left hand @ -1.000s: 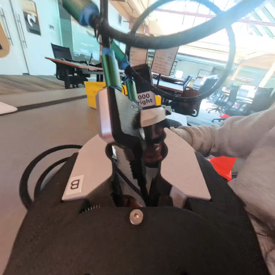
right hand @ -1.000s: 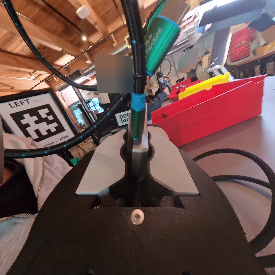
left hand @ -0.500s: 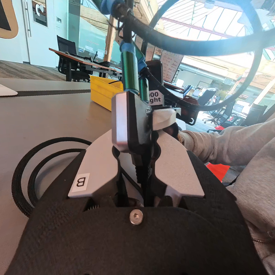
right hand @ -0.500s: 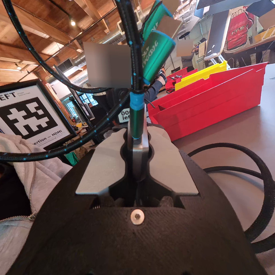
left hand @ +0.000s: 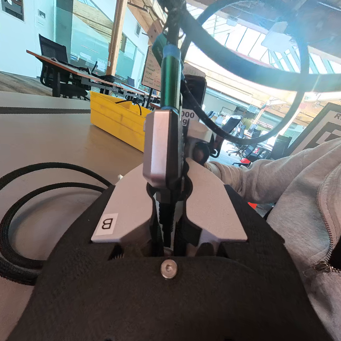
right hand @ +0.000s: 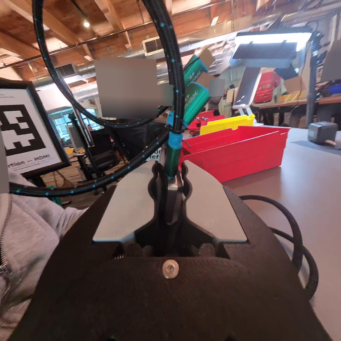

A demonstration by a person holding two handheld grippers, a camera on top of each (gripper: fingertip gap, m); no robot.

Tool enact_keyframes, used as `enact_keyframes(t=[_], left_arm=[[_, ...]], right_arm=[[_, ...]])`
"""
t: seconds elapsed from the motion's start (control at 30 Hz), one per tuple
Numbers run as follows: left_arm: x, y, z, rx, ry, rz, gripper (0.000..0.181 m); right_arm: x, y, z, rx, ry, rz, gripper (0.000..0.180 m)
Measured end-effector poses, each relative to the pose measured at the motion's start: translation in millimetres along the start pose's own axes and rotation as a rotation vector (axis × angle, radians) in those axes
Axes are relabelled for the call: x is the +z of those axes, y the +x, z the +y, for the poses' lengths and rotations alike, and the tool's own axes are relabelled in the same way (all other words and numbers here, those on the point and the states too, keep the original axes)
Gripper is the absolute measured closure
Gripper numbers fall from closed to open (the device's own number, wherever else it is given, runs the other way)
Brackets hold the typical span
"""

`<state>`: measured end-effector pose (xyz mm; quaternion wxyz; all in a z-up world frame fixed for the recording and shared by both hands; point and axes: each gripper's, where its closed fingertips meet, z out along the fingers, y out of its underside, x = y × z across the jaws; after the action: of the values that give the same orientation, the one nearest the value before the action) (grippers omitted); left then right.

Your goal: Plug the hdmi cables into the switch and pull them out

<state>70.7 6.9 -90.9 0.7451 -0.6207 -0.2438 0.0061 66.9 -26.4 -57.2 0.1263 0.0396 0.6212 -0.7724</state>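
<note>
Brushed-silver slab switch (left hand: pixel 162 147), green metal plug (left hand: pixel 168 83) atop, clamped by left gripper (left hand: pixel 168 186) and right gripper (right hand: pixel 168 186).

Braided cable loops (right hand: pixel 171 60) arc overhead and crowd the air above the switch (left hand: pixel 162 147). More cable (left hand: pixel 46 177) coils on the table (left hand: pixel 55 140) at left; beyond it the table lies bare up to the yellow bin (left hand: pixel 118 118). A red bin (right hand: pixel 234 147) blocks the far right side.

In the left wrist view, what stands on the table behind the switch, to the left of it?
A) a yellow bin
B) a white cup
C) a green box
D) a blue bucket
A: a yellow bin stands on the table behind and left of the silver switch, which the left gripper holds.
</note>
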Motion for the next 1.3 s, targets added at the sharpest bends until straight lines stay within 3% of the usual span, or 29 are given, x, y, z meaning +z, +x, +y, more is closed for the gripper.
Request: enact_keyframes(t=[0.17,0.27,0.57,0.67,1.07,1.3], left_arm=[[1.5,3.4,2.3,0.001,-0.017,0.026,0.154],[3.2,9.2,4.4,0.009,-0.031,0.061,0.144],[0.7,6.9,3.7,-0.028,-0.023,0.056,0.147],[2.1,7.2,7.3,-0.045,-0.051,0.067,0.146],[1.4,7.3,5.3,-0.037,-0.030,0.063,0.145],[-3.6,-6.2,1.0,-0.127,0.009,0.013,0.146]], right_arm=[[0.4,-5.5,5.2,0.080,-0.016,-0.066,0.158],[6.0,-14.4,14.6,0.096,-0.031,-0.106,0.158],[2.9,-5.9,4.8,0.054,-0.009,-0.054,0.153],[-0.6,-8.7,8.2,0.066,-0.044,-0.098,0.166],[1.0,-9.2,10.1,0.051,-0.048,-0.093,0.167],[-7.8,10.6,5.4,0.160,-0.073,-0.038,0.147]])
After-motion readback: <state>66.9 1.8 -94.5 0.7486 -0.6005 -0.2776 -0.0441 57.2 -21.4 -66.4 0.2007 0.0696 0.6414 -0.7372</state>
